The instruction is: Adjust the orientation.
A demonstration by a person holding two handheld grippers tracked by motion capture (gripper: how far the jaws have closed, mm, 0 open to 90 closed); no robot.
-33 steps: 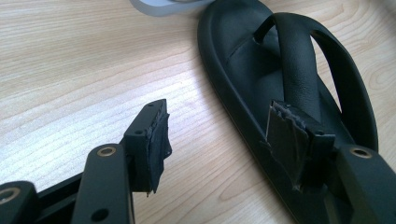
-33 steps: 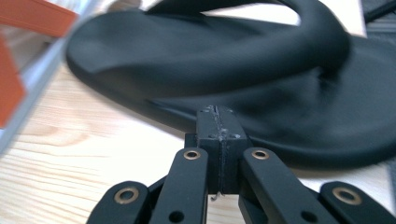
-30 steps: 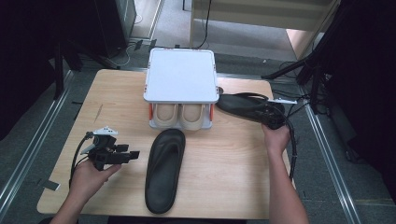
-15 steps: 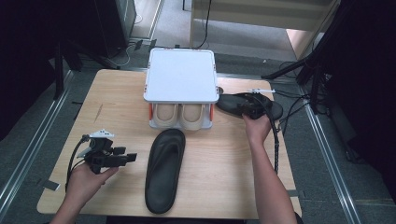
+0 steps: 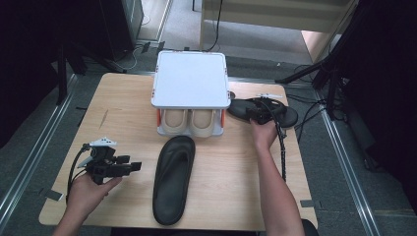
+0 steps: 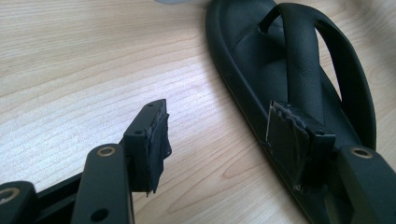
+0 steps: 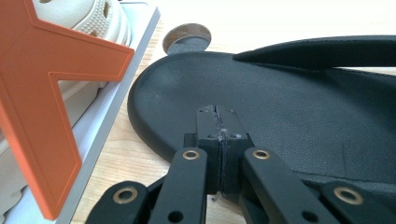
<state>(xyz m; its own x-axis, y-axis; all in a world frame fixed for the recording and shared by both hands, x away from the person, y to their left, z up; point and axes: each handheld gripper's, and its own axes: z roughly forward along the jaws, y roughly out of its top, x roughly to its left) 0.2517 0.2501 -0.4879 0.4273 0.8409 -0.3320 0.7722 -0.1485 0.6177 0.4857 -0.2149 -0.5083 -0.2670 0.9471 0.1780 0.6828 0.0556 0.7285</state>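
Wooden tabletop (image 5: 123, 108): right gripper (image 7: 217, 116), jaws pressed together, rests over a sandal (image 7: 299, 116); left gripper (image 6: 217, 135) spread, another sandal (image 6: 299, 79) just beside it.

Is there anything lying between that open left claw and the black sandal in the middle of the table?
No. In the high view only bare table lies between the left gripper and the sandal. In the left gripper view its jaws stand open, with the sandal just ahead and nothing in between.

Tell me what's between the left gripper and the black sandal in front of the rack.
Nothing: bare wooden table separates the left gripper from the black sandal, as the high view shows.
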